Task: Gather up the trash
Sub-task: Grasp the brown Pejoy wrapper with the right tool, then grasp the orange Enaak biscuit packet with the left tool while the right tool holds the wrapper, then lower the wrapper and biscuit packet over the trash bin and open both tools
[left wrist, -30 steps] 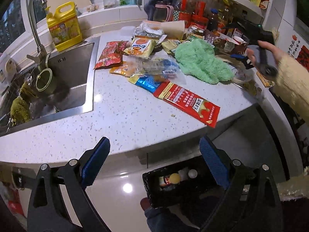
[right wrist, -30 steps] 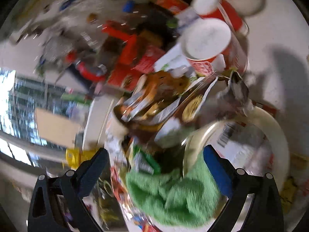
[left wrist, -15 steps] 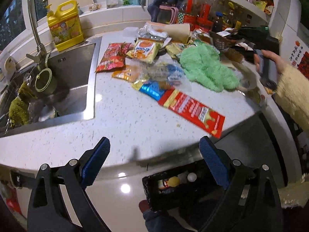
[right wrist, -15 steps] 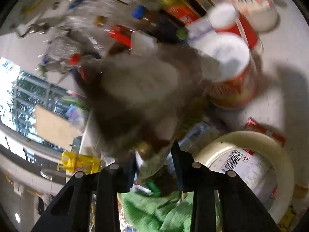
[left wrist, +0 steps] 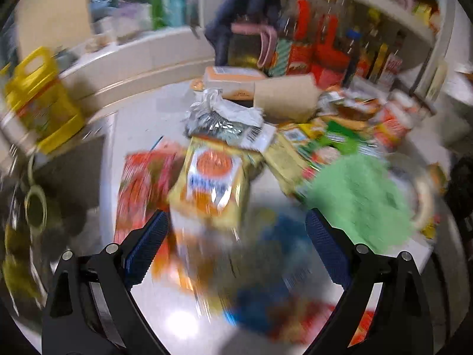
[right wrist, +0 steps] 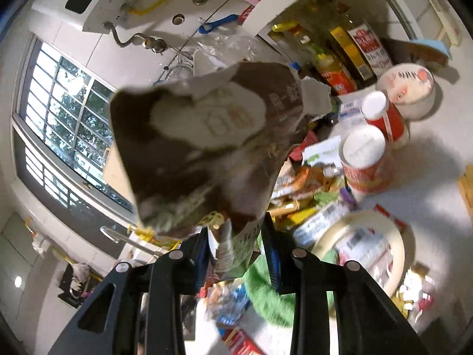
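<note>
My right gripper (right wrist: 236, 245) is shut on a crumpled brown wrapper (right wrist: 204, 142) and holds it up above the cluttered counter. My left gripper (left wrist: 236, 236) is open and empty, low over the wrappers on the white counter (left wrist: 147, 118). Just ahead of it lie a yellow and orange snack bag (left wrist: 212, 183), a red snack bag (left wrist: 145, 183) to its left, and a silver wrapper (left wrist: 221, 118) behind. Blurred orange and blue wrappers (left wrist: 260, 290) lie between and below the left fingers.
A green cloth (left wrist: 357, 198) (right wrist: 275, 295) lies at the right, beside a tape roll (right wrist: 360, 245). Red canisters (right wrist: 366, 159), bottles (right wrist: 354, 50) and jars crowd the back. The sink (left wrist: 68, 171) and a yellow detergent jug (left wrist: 38, 97) are at the left.
My right gripper has lifted the brown wrapper up off the pile. My left gripper has moved forward over the counter to the wrappers, still open.
</note>
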